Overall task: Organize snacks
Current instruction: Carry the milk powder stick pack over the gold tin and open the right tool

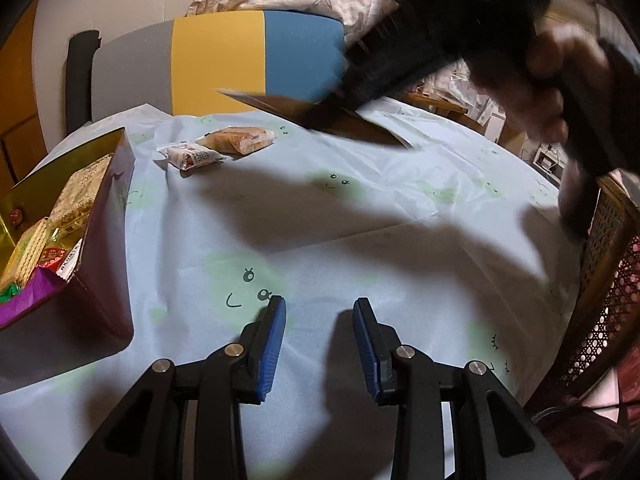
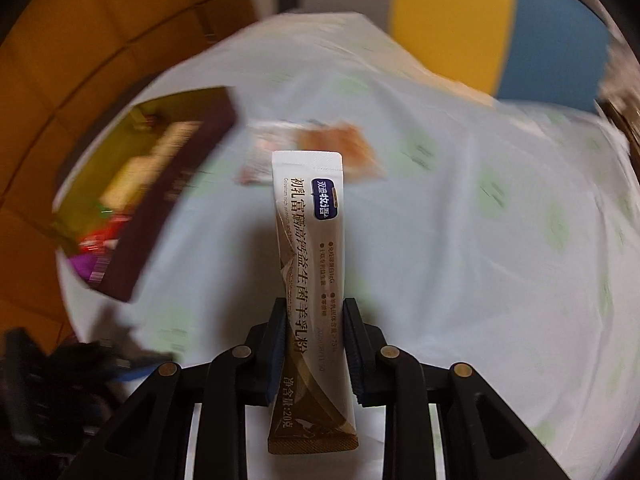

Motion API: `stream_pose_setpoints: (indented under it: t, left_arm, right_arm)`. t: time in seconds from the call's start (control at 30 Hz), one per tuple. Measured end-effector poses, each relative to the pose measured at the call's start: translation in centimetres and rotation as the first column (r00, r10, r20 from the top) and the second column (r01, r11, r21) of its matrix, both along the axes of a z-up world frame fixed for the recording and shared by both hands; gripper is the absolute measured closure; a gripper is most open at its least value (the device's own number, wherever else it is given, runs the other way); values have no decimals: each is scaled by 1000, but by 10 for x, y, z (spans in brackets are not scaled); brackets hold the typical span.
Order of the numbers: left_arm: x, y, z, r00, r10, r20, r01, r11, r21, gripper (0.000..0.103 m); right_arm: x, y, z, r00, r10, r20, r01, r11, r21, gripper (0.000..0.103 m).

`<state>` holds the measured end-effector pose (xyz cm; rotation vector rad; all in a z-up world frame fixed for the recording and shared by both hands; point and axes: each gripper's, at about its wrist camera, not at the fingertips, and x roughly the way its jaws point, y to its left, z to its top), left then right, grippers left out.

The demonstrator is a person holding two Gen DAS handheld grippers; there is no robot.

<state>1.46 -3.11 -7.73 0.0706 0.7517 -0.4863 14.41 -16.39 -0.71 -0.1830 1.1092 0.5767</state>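
White-and-gold stick sachet (image 2: 310,264) clamped in right gripper (image 2: 316,348); left gripper (image 1: 320,340) parted, empty; snack box (image 1: 80,216) at nine o'clock.

Dim, warm indoor light from above. Hard dark shadows across the pale blue plastic-covered table (image 1: 400,208). Left wrist view mostly sharp, except the black right tongs (image 1: 320,116) and the holding hand (image 1: 536,80), smeared by motion. Right wrist view heavily streaked all round; only the white and brown stick sachet (image 2: 310,280) crisp. Strong fisheye bending, black corners in both.
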Motion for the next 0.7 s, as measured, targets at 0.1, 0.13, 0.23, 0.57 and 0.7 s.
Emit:
stream_pose_setpoints:
  t: [0.1,0.13,0.23,0.57,0.7]
  left_arm:
    - [1,2,0,1000,-1,0,1,1000,-13,67]
    - [1,2,0,1000,-1,-1,1,1000,-16,67]
    - [0,4,-1,1000,-3,0,3,1000,-24,67]
    - [4,13,-1,999,3,-44,-7,994,-112,68]
    - [3,13,-1,999,-1,-41,-3,994,-111,68]
  right_arm:
    - [-5,39,21,995,96,8,-96,995,38,76]
    - [-5,54,26,992,125,5,-126,991,52,76]
    - [-5,91,39,979,203,4,-202,975,91,76]
    - [1,195,38,947,322,-7,-320,942,98,70]
    - [7,204,24,949,313,-37,-308,945,111,65]
